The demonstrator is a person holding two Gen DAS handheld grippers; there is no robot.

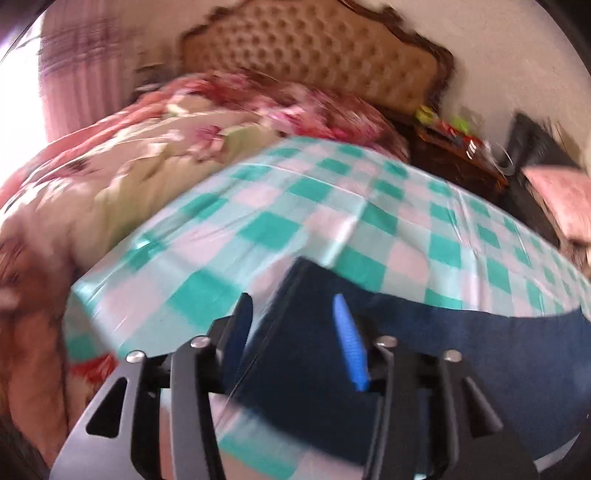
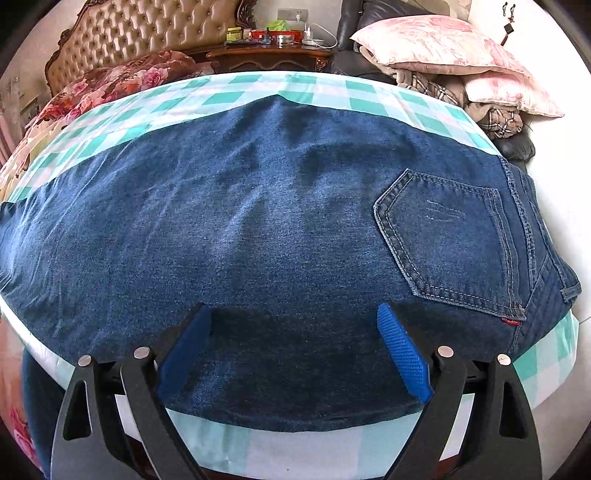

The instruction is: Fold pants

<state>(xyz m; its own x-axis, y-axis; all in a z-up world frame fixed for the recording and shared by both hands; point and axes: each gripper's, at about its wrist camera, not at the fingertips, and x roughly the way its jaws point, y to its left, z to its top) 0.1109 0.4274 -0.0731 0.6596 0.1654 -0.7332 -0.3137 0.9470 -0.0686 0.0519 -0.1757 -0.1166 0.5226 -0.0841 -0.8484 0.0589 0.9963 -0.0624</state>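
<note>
Dark blue jeans (image 2: 258, 206) lie flat across a teal-and-white checked cloth (image 2: 229, 92), back pocket (image 2: 450, 236) facing up at the right. Right gripper (image 2: 295, 317) hangs over the near denim edge, jaws wide apart, nothing pinched. Behind: tufted headboard (image 2: 147, 33), cluttered wooden nightstand (image 2: 273, 55), pink pillow (image 2: 461, 48) on piled clothes.

No legible text, small red tab on jeans (image 2: 258, 221) pocket unreadable

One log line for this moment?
jeans: flat on checked cloth | left tool: open, nothing held | right tool: open over jeans
</note>
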